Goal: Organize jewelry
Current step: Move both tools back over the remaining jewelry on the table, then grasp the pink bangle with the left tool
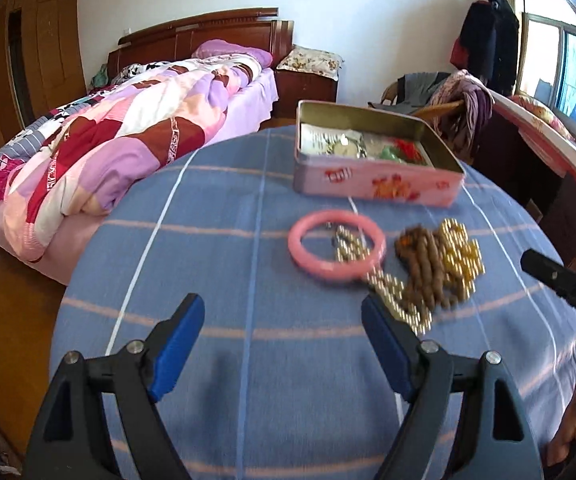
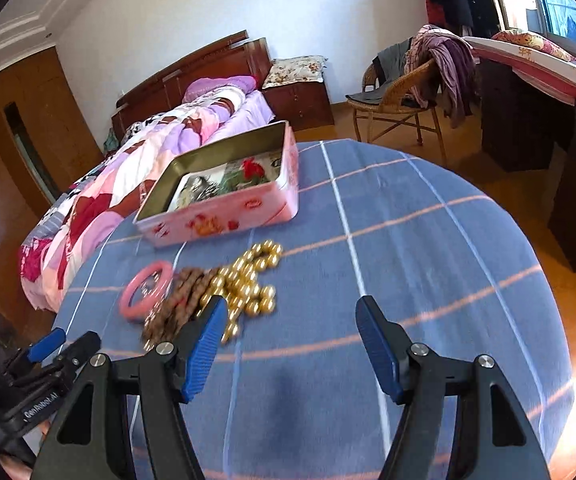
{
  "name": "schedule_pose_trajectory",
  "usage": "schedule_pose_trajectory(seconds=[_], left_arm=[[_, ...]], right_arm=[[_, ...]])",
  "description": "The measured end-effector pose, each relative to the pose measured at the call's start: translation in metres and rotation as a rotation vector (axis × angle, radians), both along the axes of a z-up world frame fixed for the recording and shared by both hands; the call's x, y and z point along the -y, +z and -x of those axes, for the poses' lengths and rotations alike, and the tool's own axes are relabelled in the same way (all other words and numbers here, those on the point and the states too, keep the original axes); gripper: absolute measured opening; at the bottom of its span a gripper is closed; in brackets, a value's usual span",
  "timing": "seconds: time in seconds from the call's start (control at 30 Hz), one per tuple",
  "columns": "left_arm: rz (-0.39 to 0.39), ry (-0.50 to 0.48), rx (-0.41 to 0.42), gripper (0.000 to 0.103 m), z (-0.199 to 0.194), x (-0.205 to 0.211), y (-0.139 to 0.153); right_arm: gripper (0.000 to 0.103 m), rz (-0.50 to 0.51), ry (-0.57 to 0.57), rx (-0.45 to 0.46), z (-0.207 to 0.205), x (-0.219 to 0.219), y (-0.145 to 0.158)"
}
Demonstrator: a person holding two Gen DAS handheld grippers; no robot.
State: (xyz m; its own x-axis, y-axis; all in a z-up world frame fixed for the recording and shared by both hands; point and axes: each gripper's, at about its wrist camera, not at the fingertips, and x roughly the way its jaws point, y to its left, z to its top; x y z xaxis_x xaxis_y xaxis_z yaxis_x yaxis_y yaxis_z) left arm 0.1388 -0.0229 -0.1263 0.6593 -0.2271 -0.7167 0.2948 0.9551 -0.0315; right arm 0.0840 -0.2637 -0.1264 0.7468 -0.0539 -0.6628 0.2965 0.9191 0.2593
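Both your left gripper [image 1: 282, 314] and right gripper [image 2: 290, 316] hang spread and empty above the blue checked cloth [image 1: 248, 184], the heap of smooth pink bangle [image 1: 336, 242], twisted brown beads [image 1: 424, 270] and glossy gold beads [image 2: 248, 280] lying just ahead, before the open pink tin [image 1: 376, 186].

On the bench [image 1: 216, 360], far side — an open tin [image 1: 376, 184] with small items inside. Nearer, a bangle [image 1: 300, 254] at left overlapping a bead chain [image 1: 388, 284], then twisted beads [image 1: 424, 268], then round beads [image 1: 462, 248] at right. Beyond the bench to the left — a bed [image 1: 108, 148].
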Motion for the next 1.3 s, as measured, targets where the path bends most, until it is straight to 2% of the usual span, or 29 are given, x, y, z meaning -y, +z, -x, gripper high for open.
schedule_pose_trajectory(seconds=[0.1, 0.27, 0.37, 0.43, 0.5, 0.63, 0.67, 0.7, 0.83, 1.0, 1.2, 1.27, 1.3], left_arm=[[-0.020, -0.002, -0.016, 0.083, 0.010, 0.000, -0.004], [-0.049, -0.002, 0.012, 0.083, 0.024, -0.001, -0.004], [-0.055, -0.014, -0.019, 0.083, 0.026, -0.002, -0.009], [-0.055, -0.011, -0.032, 0.083, 0.028, -0.003, -0.012], [-0.050, -0.007, -0.037, 0.083, 0.029, -0.006, -0.013], [-0.036, -0.014, -0.058, 0.080, 0.030, -0.009, -0.016], [-0.030, -0.022, -0.059, 0.073, 0.030, -0.009, -0.016], [-0.019, -0.039, -0.056, 0.069, 0.029, -0.008, -0.014], [0.001, -0.095, 0.001, 0.069, 0.019, 0.003, 0.004], [-0.045, -0.212, 0.079, 0.069, -0.009, 0.033, 0.014], [-0.041, -0.264, -0.012, 0.064, -0.043, 0.062, -0.008], [-0.080, -0.255, -0.041, 0.064, -0.046, 0.066, -0.021], [-0.092, -0.249, -0.055, 0.058, -0.046, 0.066, -0.026]], right_arm=[[0.067, 0.003, 0.014, -0.010, 0.009, -0.008, -0.002], [0.067, 0.010, 0.048, -0.008, 0.023, -0.024, -0.001], [0.067, 0.029, 0.062, -0.007, 0.028, -0.032, 0.000], [0.062, 0.032, 0.066, -0.006, 0.030, -0.034, 0.000], [0.050, 0.032, 0.079, -0.013, 0.029, -0.035, 0.000], [0.048, 0.025, 0.090, -0.015, 0.028, -0.038, -0.003], [0.048, 0.024, 0.093, -0.016, 0.027, -0.038, -0.003], [0.048, 0.021, 0.098, -0.017, 0.026, -0.039, -0.003], [0.048, 0.011, 0.112, -0.019, 0.021, -0.040, -0.004], [0.048, -0.022, 0.109, -0.043, 0.015, -0.035, -0.012], [0.048, -0.062, 0.097, -0.053, 0.013, -0.028, -0.016], [0.048, -0.068, 0.105, -0.059, 0.011, -0.028, -0.017], [0.048, -0.068, 0.107, -0.060, 0.011, -0.028, -0.018]])
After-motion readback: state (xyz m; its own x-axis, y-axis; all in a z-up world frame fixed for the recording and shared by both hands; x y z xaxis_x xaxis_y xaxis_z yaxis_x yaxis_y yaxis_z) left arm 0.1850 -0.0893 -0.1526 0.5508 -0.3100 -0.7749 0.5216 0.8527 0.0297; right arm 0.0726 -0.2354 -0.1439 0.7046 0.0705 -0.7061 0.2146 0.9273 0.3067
